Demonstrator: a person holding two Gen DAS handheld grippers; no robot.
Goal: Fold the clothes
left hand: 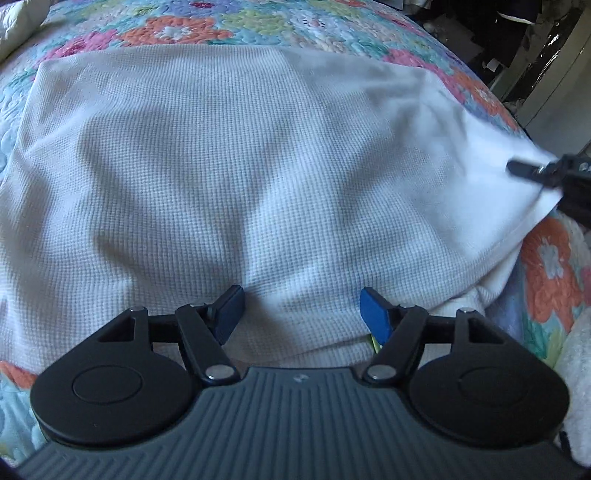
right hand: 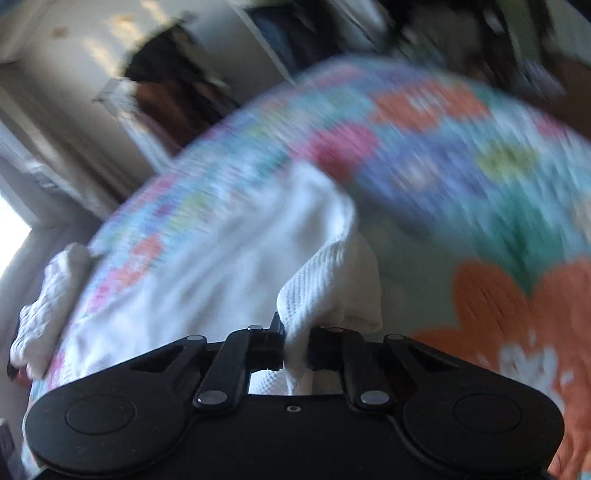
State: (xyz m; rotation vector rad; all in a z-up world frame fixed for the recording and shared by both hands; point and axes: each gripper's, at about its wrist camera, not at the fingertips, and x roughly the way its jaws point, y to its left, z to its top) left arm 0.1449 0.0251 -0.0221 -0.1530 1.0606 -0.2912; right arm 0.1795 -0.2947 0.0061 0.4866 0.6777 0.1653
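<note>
White waffle-knit cotton, a large garment (left hand: 229,158), lies spread flat over the flower-patterned quilt (left hand: 177,26) of a bed and fills most of the left wrist view. The left gripper (left hand: 302,311) hangs over the garment's near edge with its blue-padded jaws standing wide and nothing pinched between them; the cloth lies below the gap, and whether the tips touch it cannot be told. At the garment's right corner the right gripper (right hand: 295,349) has its jaws drawn narrow, clamped on a bunched fold of the same white cloth, which rises between the black fingers and drapes over them. From the left wrist view that corner is lifted and pulled toward the quilt's right side. The garment's far edge runs straight across the quilt, with a band of bare quilt beyond it. To the right, past the bed's edge, dark furniture stands close.
</note>
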